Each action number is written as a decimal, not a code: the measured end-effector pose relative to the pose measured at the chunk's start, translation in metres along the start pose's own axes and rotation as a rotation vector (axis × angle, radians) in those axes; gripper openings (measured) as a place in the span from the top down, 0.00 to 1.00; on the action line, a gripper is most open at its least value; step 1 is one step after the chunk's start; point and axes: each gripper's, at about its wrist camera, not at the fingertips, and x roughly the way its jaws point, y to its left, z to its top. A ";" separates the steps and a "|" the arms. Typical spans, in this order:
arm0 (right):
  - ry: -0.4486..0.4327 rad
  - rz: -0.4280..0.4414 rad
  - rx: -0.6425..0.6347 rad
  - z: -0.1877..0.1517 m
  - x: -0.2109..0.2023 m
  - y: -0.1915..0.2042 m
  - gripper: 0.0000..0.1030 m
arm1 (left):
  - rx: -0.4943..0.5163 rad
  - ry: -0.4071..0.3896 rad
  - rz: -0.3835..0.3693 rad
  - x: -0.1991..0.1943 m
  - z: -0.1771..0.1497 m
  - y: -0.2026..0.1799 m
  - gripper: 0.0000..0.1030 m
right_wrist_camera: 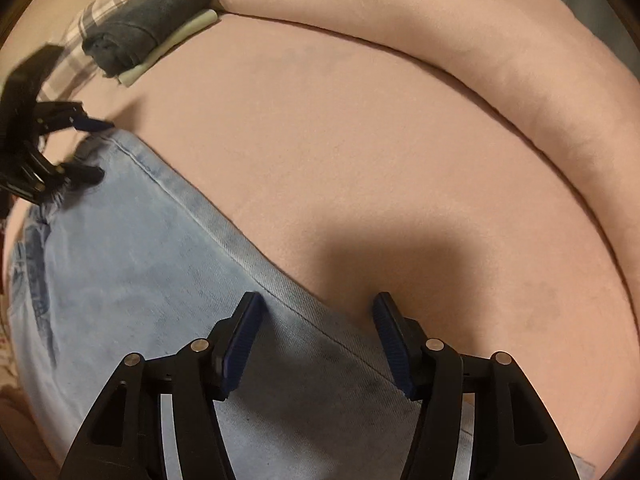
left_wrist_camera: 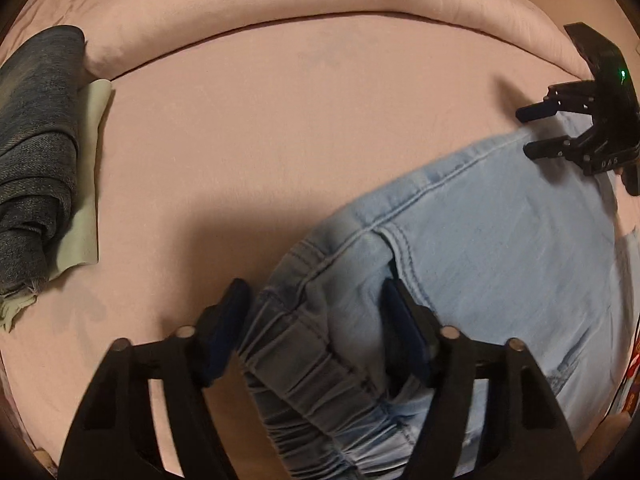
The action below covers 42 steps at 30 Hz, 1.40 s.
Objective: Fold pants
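Lying flat: pants (left_wrist_camera: 500,216) | waistband toward left gripper (left_wrist_camera: 316,300), fingers spread | right gripper (right_wrist_camera: 318,312) fingers spread

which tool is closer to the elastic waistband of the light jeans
Left. The left tool sits open right over the gathered elastic waistband. The right tool is open over the far end of the light jeans, at their edge seam.
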 end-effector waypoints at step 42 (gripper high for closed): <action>-0.098 -0.280 -0.334 -0.234 -0.109 0.285 0.93 | 0.654 -0.208 0.433 -0.094 -0.240 -0.130 0.80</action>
